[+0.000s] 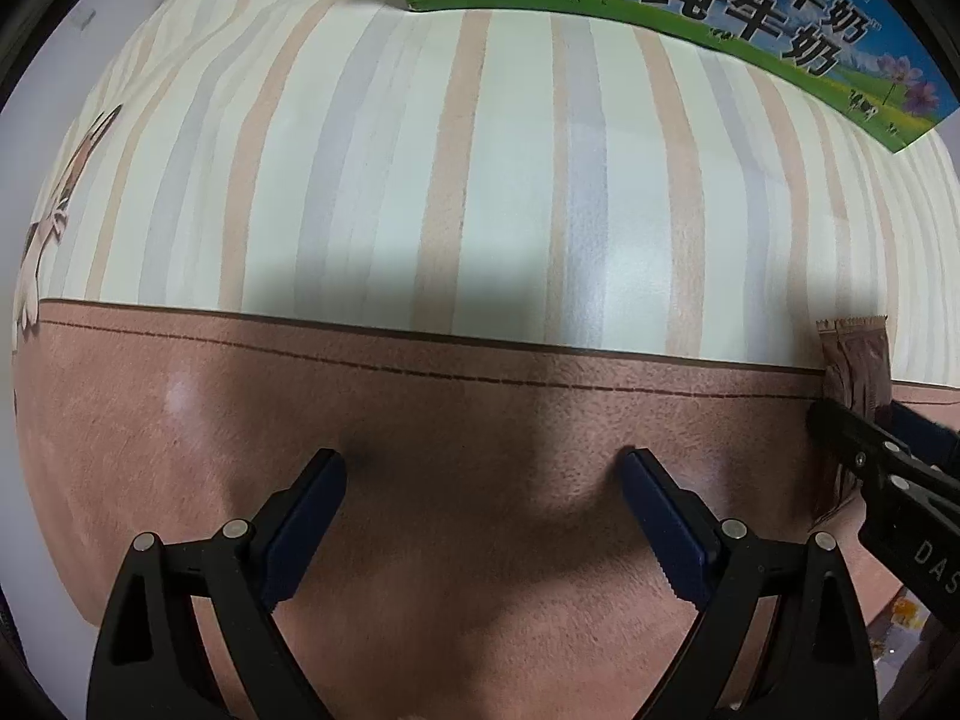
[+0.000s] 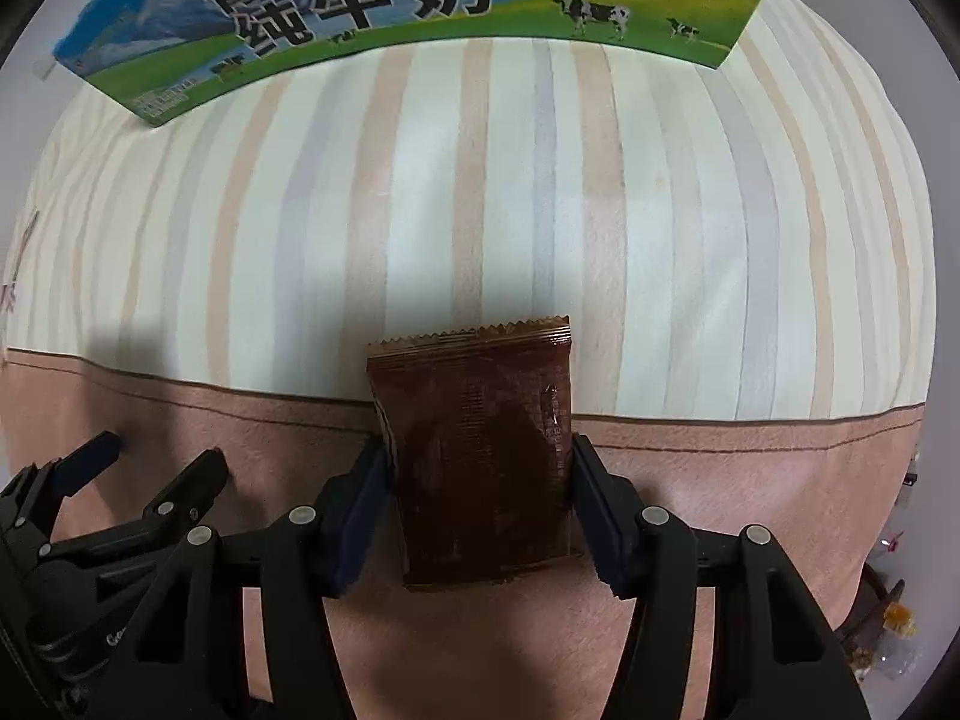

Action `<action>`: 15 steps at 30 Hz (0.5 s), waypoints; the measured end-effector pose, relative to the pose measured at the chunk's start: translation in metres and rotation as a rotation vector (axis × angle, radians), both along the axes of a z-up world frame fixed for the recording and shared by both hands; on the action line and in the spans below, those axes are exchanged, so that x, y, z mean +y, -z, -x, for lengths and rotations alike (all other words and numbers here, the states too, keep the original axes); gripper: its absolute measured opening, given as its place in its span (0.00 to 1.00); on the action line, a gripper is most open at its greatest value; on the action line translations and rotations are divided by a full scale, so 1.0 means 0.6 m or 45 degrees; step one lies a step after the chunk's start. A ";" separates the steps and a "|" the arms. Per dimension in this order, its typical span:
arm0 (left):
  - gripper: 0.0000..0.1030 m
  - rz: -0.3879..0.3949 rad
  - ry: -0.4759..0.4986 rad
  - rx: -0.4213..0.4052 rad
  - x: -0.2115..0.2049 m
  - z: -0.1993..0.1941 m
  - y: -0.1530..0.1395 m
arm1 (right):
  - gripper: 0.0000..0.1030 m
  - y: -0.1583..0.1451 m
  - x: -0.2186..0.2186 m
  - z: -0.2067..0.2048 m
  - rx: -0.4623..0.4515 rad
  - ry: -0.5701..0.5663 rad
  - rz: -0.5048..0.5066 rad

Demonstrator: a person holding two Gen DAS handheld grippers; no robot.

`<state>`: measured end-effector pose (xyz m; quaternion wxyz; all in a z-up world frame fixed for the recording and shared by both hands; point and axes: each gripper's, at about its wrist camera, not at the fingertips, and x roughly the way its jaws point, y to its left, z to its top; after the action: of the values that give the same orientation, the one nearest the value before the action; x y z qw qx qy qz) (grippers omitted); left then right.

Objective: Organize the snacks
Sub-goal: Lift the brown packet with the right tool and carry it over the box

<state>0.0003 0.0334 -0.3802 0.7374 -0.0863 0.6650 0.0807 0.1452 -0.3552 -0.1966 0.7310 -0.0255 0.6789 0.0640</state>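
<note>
Left wrist view: a striped cloth (image 1: 480, 180) with a pink border covers the surface. The left gripper (image 1: 483, 474) hangs released over the border, nothing between its fingers. The milk carton (image 1: 720, 6), cut off above, reads "纯牛奶".

Right wrist view: the right gripper (image 2: 480, 468) grasps a brown snack packet (image 2: 480, 456), its label unreadable, below the carton.
</note>
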 end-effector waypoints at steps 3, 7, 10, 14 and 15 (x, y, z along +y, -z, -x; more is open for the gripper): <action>0.91 0.016 -0.011 -0.048 0.010 -0.004 -0.043 | 0.60 -0.042 -0.028 0.003 -0.020 0.031 -0.074; 0.94 0.067 -0.007 -0.192 0.025 -0.024 -0.128 | 0.60 -0.124 -0.049 -0.002 -0.113 0.061 -0.183; 1.00 0.094 0.001 -0.308 0.026 -0.051 -0.195 | 0.60 -0.198 -0.060 -0.020 -0.200 0.070 -0.257; 1.00 0.128 0.031 -0.443 0.025 -0.115 -0.290 | 0.60 -0.288 -0.083 -0.074 -0.301 0.075 -0.344; 1.00 0.137 0.044 -0.465 0.026 -0.133 -0.306 | 0.60 -0.306 -0.080 -0.096 -0.320 0.076 -0.355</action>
<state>0.0799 0.0490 -0.1969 0.8415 -0.1275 0.5247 0.0154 0.2028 -0.4031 -0.0132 0.8080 0.0883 0.5674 0.1320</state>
